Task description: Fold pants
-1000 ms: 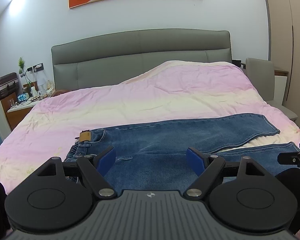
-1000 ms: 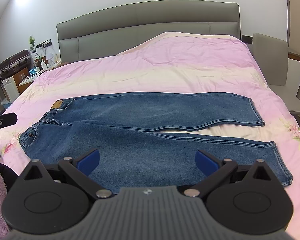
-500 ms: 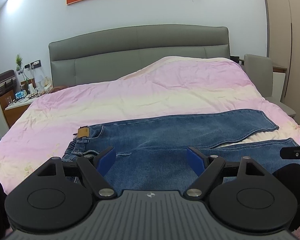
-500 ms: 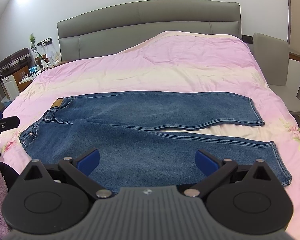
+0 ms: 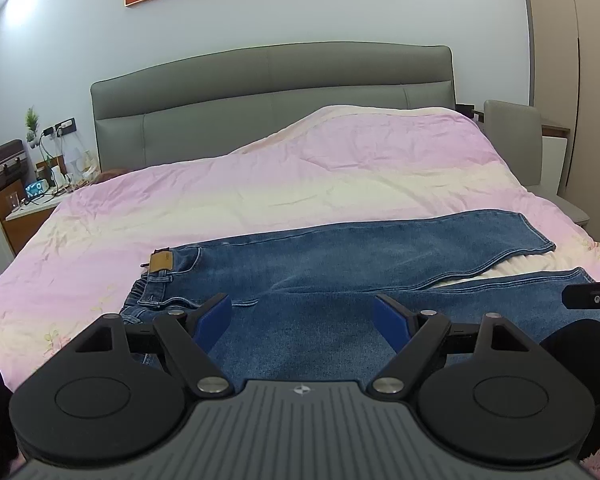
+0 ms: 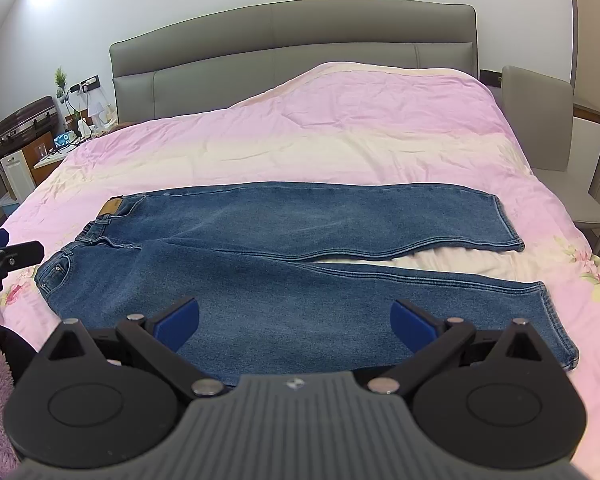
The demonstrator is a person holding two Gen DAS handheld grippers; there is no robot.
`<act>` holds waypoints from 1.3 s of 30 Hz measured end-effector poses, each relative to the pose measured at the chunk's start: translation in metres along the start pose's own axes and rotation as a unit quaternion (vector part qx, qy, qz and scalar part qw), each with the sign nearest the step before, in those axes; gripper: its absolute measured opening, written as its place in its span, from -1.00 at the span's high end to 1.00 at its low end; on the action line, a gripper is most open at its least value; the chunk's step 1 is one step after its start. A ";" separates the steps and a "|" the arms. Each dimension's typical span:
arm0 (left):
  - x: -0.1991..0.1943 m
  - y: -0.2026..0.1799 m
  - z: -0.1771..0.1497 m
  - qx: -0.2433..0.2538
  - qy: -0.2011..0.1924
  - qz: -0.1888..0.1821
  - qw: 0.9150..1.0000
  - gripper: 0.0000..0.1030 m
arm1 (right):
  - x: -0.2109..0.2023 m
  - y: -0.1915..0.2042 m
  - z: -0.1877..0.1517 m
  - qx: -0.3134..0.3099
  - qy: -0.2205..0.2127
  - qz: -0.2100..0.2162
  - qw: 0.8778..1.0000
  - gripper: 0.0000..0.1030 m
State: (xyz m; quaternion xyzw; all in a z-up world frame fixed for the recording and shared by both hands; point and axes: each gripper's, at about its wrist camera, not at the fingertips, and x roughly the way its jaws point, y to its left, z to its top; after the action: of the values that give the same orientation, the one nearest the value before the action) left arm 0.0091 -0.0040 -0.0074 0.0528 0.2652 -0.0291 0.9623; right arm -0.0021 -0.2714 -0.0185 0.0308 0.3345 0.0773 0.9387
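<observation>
A pair of blue jeans [image 6: 284, 248] lies flat on the pink bed, waist to the left with a tan patch [image 6: 112, 207], both legs stretched to the right, slightly apart. It also shows in the left wrist view [image 5: 340, 256]. My left gripper [image 5: 302, 316] is open and empty, hovering over the near side of the jeans by the waist. My right gripper [image 6: 294, 320] is open and empty, above the near leg. The right gripper's tip shows at the right edge of the left wrist view [image 5: 592, 296].
The pink and cream duvet [image 6: 340, 136] covers the bed, with a grey headboard [image 6: 292, 44] behind. A nightstand with small items [image 6: 60, 144] stands at the left. A grey chair [image 6: 540, 120] stands at the right.
Both grippers have stayed open. The left view has shifted slightly, so the jeans sit a little lower and further from it. The right view has barely changed.
</observation>
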 end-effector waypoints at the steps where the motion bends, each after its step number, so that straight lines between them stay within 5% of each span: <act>1: 0.000 0.000 0.000 0.000 0.000 0.000 1.000 -0.82 | 0.000 0.000 0.000 0.001 0.000 0.000 1.000 -0.90; 39: 0.002 0.007 -0.007 0.008 0.011 0.008 1.000 -0.82 | -0.002 -0.001 -0.006 -0.001 -0.010 0.000 1.000 -0.90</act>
State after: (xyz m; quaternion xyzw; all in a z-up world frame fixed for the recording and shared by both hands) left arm 0.0080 0.0036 -0.0133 0.0630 0.2752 -0.0227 0.9591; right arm -0.0073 -0.2729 -0.0218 0.0303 0.3246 0.0770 0.9422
